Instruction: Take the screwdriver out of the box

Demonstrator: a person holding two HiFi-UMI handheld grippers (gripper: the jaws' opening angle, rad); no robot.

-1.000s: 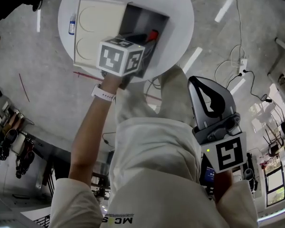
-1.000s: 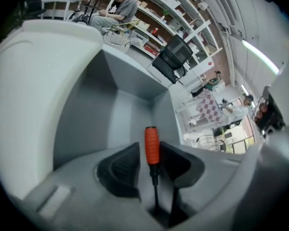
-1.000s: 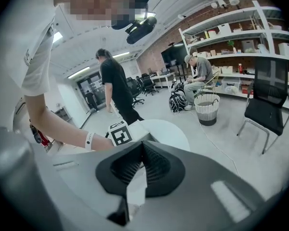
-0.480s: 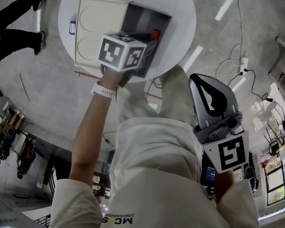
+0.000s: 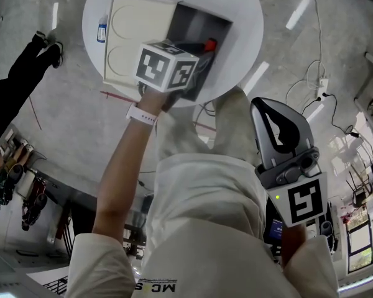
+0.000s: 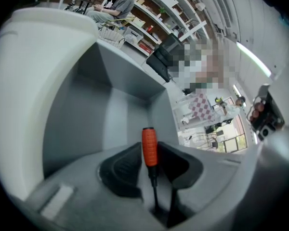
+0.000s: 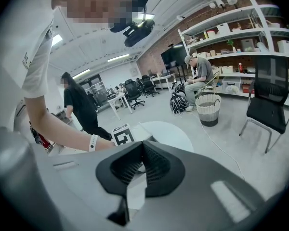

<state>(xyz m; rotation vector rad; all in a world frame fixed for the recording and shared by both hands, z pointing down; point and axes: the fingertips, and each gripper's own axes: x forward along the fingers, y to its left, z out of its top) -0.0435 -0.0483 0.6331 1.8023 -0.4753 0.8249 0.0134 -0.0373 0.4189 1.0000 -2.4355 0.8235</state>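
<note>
Two left gripper [image 6: 150, 143] jaws, just eased wider, pinching screwdriver [image 6: 150, 154], right gripper [image 7: 143, 146] jaws together, empty

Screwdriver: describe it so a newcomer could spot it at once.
On the round white table stands an open box with a grey inside. In it is the screwdriver, a thin dark shaft with an orange-red handle, the only red thing there.

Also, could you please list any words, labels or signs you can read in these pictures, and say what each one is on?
"MC S": person's shirt, cut off at the lower edge, so uncertain.
Small bottle: label too small to read.
Left marker cube, right marker cube: square patterns only, no words.
</note>
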